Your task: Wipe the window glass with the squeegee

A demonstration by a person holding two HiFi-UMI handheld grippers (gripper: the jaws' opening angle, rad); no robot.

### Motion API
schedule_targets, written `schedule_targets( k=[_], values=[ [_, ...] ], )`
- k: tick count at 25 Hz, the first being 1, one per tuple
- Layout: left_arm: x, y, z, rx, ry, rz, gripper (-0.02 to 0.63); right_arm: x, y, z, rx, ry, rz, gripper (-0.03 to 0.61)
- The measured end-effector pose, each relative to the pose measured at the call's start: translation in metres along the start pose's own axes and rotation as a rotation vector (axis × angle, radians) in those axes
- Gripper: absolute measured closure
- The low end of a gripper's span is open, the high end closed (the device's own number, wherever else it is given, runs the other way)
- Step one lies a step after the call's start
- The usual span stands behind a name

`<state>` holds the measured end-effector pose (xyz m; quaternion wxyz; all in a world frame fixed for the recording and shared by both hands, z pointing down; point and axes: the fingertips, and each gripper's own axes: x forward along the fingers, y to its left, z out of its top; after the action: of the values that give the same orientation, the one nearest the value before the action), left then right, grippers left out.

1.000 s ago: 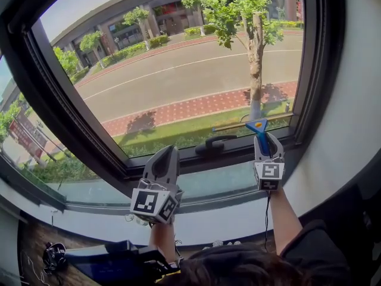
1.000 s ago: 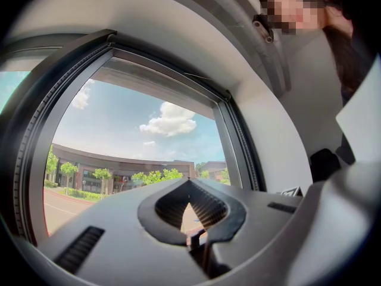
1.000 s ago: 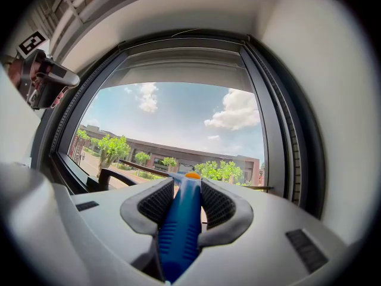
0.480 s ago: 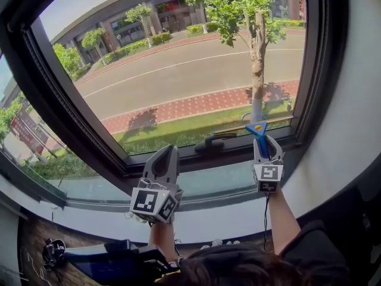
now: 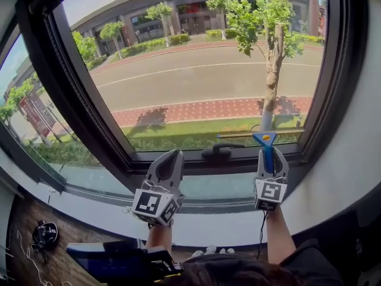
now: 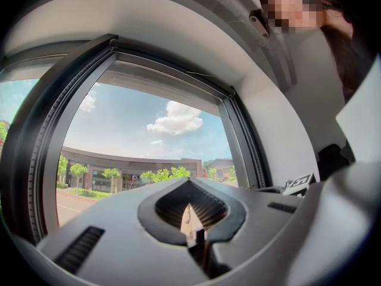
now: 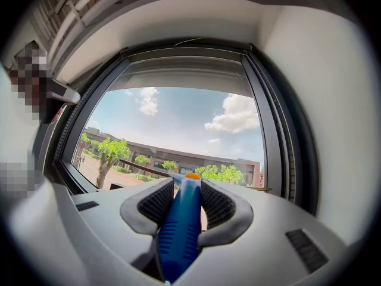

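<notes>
Window glass (image 5: 196, 70): dark frame, street and trees beyond | squeegee (image 5: 265, 137): blade level at pane's lower right, blue handle clamped in right hand-held gripper (image 5: 269, 158) | left hand-held gripper (image 5: 168, 164): jaws together, empty, above white sill (image 5: 226, 220).

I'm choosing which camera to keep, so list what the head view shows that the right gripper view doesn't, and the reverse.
Head view only: the left gripper, the black window handle on the lower frame, and the person's forearms. Right gripper view only: the window's top frame and clouds. Both: the right gripper shut on the blue squeegee, and the tree outside.
</notes>
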<state>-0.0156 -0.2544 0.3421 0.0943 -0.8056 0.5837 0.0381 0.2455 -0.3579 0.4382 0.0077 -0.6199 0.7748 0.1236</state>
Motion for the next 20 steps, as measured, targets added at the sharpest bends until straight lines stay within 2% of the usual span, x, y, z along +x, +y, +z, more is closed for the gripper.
schedule_targets(
  k=[6,10,17,20],
  values=[
    [-0.013,0.016,-0.007,0.006,0.013,0.031,0.612,-0.005,0.028,0.023,0.016,0.006,0.035,0.437],
    [-0.015,0.034,-0.014,0.002,0.015,0.008,0.612,-0.01,0.055,0.04,0.027,0.014,0.044,0.437],
    [-0.023,0.081,-0.009,-0.017,-0.003,-0.063,0.612,-0.004,0.096,0.094,-0.008,-0.021,-0.037,0.437],
    [-0.028,0.101,-0.01,-0.032,-0.01,-0.082,0.612,-0.002,0.114,0.121,-0.001,-0.041,-0.047,0.437]
  ],
)
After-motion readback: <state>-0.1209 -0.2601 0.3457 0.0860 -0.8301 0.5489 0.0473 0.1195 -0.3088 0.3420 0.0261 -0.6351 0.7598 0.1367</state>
